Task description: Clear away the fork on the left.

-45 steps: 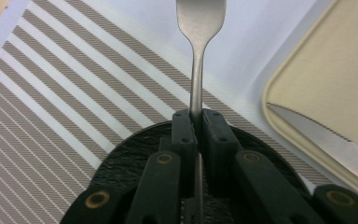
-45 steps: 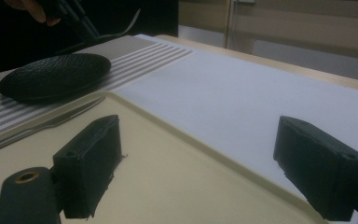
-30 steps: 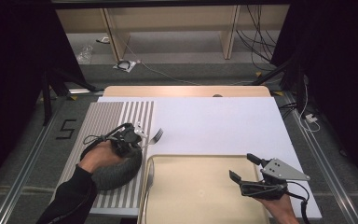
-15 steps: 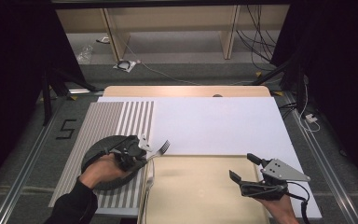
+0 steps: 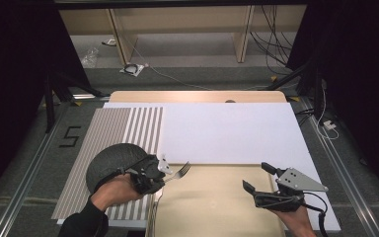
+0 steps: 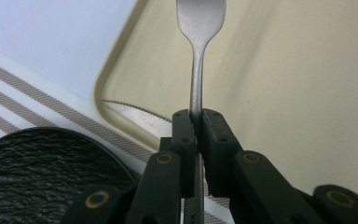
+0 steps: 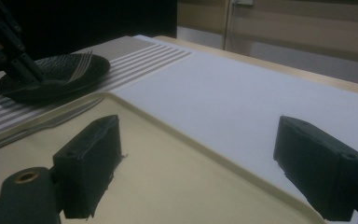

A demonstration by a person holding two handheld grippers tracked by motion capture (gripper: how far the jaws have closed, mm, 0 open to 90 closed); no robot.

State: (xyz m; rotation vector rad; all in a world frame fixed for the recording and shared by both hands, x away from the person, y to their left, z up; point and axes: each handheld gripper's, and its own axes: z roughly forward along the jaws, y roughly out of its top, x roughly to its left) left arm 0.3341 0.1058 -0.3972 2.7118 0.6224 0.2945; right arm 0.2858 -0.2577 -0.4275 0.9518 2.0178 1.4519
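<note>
My left gripper [image 5: 159,171] is shut on the handle of a silver fork [image 5: 180,171]. It holds the fork level, tines pointing right over the left rim of the beige tray [image 5: 217,207]. In the left gripper view the jaws [image 6: 196,117] pinch the fork's neck [image 6: 196,79], with the tines [image 6: 200,18] above the tray [image 6: 284,93]. A black textured plate [image 5: 111,160] lies on the striped placemat [image 5: 123,123] just left of that hand. A serrated knife [image 6: 135,117] rests by the tray's left rim. My right gripper [image 5: 256,176] hovers open over the tray's right side, with nothing between its jaws [image 7: 205,172].
A white board [image 5: 227,131] covers the table behind the tray. In the right gripper view the plate [image 7: 56,77], the fork [image 7: 81,65] and the left gripper [image 7: 9,51] sit at far left. Shelving and cables stand beyond the table's far edge.
My left hand has carried the fork right and nearer, from over the plate to the tray's left rim. The right gripper has stayed still and open.
</note>
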